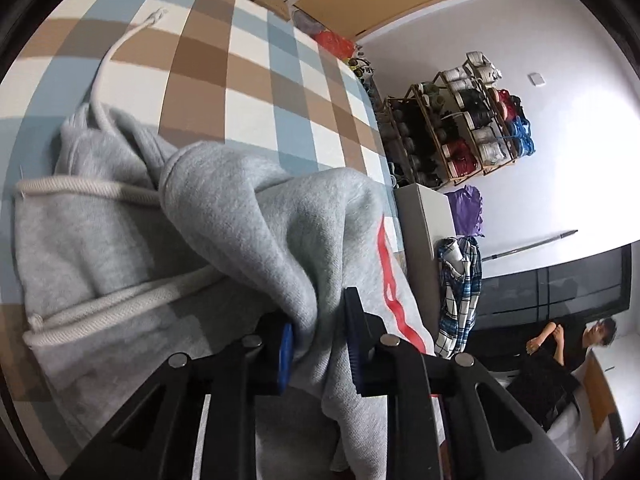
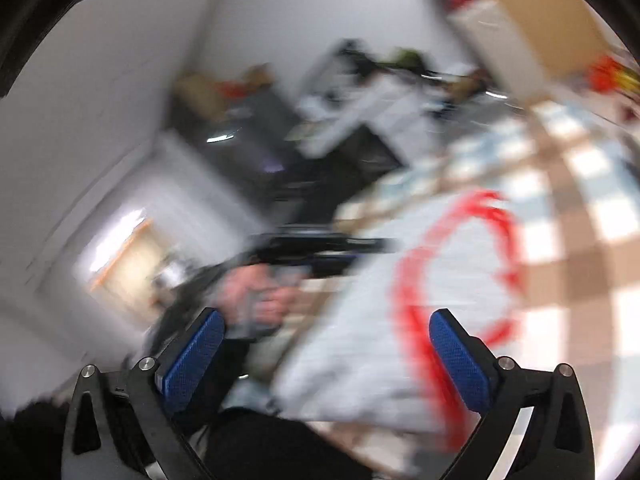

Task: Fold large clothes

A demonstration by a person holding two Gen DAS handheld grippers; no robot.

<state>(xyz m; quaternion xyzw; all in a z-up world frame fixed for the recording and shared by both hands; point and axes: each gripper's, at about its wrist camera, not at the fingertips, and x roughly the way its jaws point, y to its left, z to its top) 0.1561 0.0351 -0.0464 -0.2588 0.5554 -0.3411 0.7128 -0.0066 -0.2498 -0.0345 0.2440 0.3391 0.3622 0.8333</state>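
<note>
Loosely heaped, a grey hoodie (image 1: 224, 216) with 2 drawstrings lies on a checked bed (image 1: 224, 60). At its edge, the left gripper (image 1: 320, 344) is clenched on a bunched fold, probably to lift it. Blurred, the right gripper (image 2: 326, 354) hangs above with jaws spread wide, grasping nothing.

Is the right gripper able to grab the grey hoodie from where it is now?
Probably yes. The right gripper is wide open with nothing between its pads, and the grey hoodie lies just ahead with nothing across it. The picture is blurred, though, and the left gripper already pinches a fold.
</note>
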